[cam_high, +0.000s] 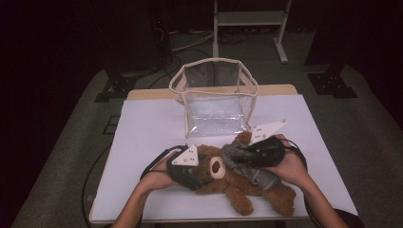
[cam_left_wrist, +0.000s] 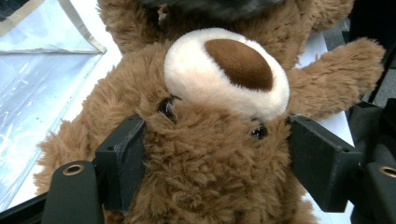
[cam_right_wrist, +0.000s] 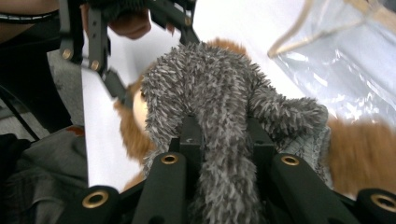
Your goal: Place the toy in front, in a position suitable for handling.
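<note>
A brown teddy bear (cam_high: 237,185) lies on its back on the white table cover (cam_high: 152,123), its cream muzzle (cam_left_wrist: 224,70) facing up. My left gripper (cam_high: 203,170) has its two black jaws pressed into the fur on either side of the bear's head (cam_left_wrist: 205,158). A shaggy grey garment (cam_high: 237,156) is on the bear's body. My right gripper (cam_high: 248,154) is shut on a fold of that grey garment (cam_right_wrist: 210,88), which bunches up between its jaws. Brown fur (cam_right_wrist: 364,149) shows beside the garment.
A clear plastic bag with beige trim (cam_high: 216,95) stands open-topped behind the bear, close to the right gripper. Bare white cover lies left of the bag and along the front edge. Beyond the table are a dark floor and a metal stand (cam_high: 249,19).
</note>
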Demonstrator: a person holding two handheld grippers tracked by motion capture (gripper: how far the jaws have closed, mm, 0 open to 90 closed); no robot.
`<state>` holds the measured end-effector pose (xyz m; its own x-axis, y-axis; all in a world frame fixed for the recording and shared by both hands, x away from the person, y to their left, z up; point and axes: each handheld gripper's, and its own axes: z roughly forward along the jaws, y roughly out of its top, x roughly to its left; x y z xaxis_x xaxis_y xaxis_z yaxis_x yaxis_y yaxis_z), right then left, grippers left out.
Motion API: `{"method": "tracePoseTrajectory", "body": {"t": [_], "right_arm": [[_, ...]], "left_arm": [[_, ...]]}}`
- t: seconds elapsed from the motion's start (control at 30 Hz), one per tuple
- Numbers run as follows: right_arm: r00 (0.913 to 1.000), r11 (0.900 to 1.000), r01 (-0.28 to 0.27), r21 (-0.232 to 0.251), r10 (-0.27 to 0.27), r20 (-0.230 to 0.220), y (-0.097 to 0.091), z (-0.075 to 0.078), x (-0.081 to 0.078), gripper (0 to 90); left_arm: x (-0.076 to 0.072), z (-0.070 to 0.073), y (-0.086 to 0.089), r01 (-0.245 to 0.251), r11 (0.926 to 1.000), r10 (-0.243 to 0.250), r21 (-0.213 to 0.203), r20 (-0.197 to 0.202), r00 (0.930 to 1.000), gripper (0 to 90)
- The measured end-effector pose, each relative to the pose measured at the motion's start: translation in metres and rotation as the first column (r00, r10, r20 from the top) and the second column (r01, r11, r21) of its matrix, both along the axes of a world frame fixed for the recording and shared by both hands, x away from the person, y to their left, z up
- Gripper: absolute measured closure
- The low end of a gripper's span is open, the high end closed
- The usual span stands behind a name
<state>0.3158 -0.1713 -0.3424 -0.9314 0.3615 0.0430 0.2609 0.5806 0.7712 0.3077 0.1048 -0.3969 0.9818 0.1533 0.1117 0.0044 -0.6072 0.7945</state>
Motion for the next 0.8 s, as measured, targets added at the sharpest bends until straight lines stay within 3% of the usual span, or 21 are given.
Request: {"method": "tracePoseTrajectory", "body": {"t": [0.13,0.23,0.37,0.57,0.67,0.8], "right_arm": [[0.9998,0.9980,-0.020,-0.059,0.020,-0.009,0.021,-0.002,0.018,73.5],[0.9993,0.9959,-0.003,-0.091,0.000,-0.037,0.019,-0.011,0.031,73.6],[0.9930,0.9977,0.050,-0.044,-0.055,-0.104,-0.005,-0.022,0.041,73.7],[0.9859,0.9930,0.117,-0.020,-0.118,-0.119,-0.034,-0.023,0.043,73.7],[0.9864,0.9923,0.122,-0.023,-0.124,-0.109,-0.035,-0.017,0.042,73.6],[0.9925,0.9967,0.079,-0.019,-0.081,-0.091,-0.016,-0.009,0.042,73.5]], "left_arm": [[-0.003,0.000,0.001,0.020,0.9998,-0.020,0.006,0.001,0.9998,24.9],[-0.004,0.001,0.002,0.023,0.9997,-0.023,0.003,0.001,0.9997,26.9],[-0.003,0.001,0.002,0.026,0.9997,-0.026,0.000,0.002,0.9997,26.8],[-0.004,0.001,-0.001,0.021,0.9998,-0.021,0.002,0.000,0.9998,26.8],[-0.003,0.000,-0.002,0.025,0.9996,-0.025,0.008,0.000,0.9997,26.8],[-0.003,0.000,-0.002,0.033,0.9995,-0.033,0.004,-0.008,0.9994,26.8]]}}
